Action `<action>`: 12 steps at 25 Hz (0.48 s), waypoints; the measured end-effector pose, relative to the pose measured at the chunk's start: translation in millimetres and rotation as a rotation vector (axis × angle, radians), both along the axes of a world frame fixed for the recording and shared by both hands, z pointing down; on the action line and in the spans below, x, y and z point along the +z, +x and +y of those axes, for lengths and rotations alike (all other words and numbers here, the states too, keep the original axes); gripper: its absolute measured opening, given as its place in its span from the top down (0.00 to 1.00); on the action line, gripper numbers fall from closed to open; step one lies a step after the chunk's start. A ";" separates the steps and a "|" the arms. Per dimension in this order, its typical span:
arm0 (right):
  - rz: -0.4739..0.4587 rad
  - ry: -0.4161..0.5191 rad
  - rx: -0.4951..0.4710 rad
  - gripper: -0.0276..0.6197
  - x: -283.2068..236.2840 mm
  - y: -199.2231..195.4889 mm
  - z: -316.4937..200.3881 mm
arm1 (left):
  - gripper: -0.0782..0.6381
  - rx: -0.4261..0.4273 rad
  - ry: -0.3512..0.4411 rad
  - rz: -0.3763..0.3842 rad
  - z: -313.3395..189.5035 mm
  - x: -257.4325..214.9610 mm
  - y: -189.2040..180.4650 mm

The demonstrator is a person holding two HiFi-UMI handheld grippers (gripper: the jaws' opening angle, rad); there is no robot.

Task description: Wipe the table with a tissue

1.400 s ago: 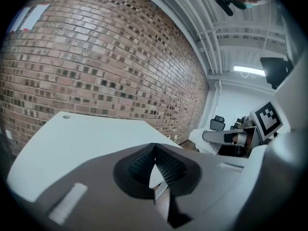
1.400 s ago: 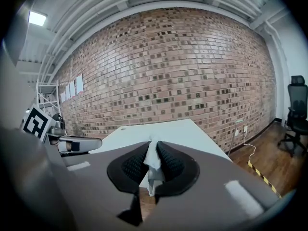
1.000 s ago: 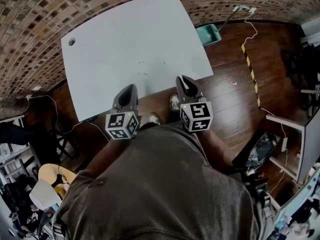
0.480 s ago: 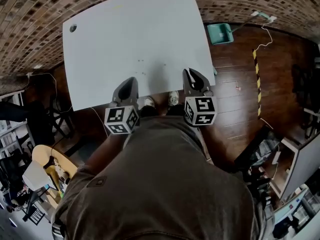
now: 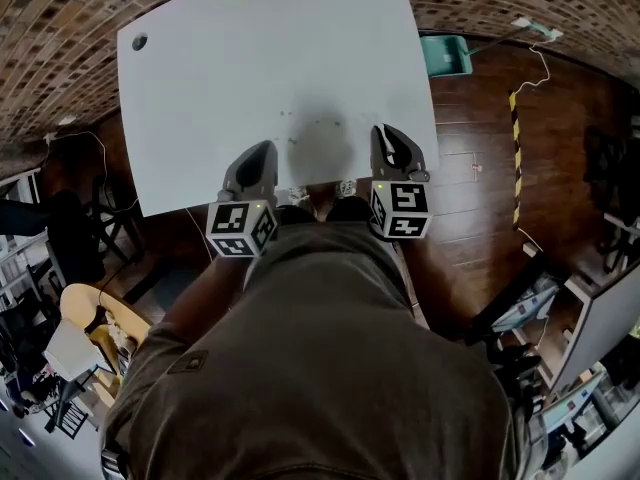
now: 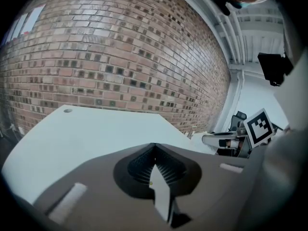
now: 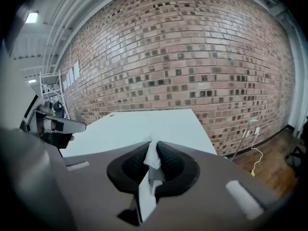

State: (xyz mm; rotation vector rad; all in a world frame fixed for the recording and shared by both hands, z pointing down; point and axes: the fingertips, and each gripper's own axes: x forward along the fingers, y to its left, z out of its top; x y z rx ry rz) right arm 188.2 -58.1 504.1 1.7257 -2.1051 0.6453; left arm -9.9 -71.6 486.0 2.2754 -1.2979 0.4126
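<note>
**Tissue.** One tissue (image 7: 152,160). It is pinched in the right gripper (image 7: 155,144). Its long axis runs along the seam between the jaws. A crumpled end sticks out past the jaw tips and points forward, toward the table (image 7: 144,124) and the brick wall (image 7: 192,57). The rest trails back between the jaws as a flat strip. The head view does not resolve the tissue.

**Right gripper.** Jaws clenched on the tissue, parted only by its thickness. In the head view the right gripper (image 5: 384,132) is at the near edge of the table (image 5: 250,58), tips forward.

**Left gripper.** Jaws of the left gripper (image 6: 153,146) are pressed together at the tips, with nothing visible between them. In the head view the left gripper (image 5: 264,151) is at the same table edge, well apart from the right gripper and roughly parallel to it.

**Count.**
- Grippers: two, each with one marker cube (image 5: 241,229).
- Tables: one, white, with one hole (image 5: 139,41) near a far corner.
- Bins: one teal bin (image 5: 446,54) on the floor beside the table.
</note>
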 end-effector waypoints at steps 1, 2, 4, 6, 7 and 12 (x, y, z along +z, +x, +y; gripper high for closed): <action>0.003 -0.009 -0.002 0.89 4.7 -0.2 -0.6 | 0.89 -0.001 -0.008 -0.003 -0.4 3.7 -0.7; 0.007 -0.018 -0.003 0.89 9.5 -0.3 -1.2 | 0.89 -0.001 -0.016 -0.008 -0.4 7.8 -1.4; 0.017 -0.032 -0.005 0.89 18.5 -0.5 -2.8 | 0.89 0.002 -0.035 -0.018 0.9 16.3 -2.6; 0.034 -0.045 -0.012 0.89 27.7 -0.9 -4.3 | 0.89 0.007 -0.055 -0.028 3.6 25.2 -3.4; 0.044 -0.051 -0.017 0.89 32.4 -1.1 -5.3 | 0.89 0.009 -0.065 -0.033 4.6 29.3 -3.7; 0.084 -0.095 -0.027 0.89 57.1 -2.6 -11.4 | 0.89 0.014 -0.101 -0.049 6.4 41.9 -8.8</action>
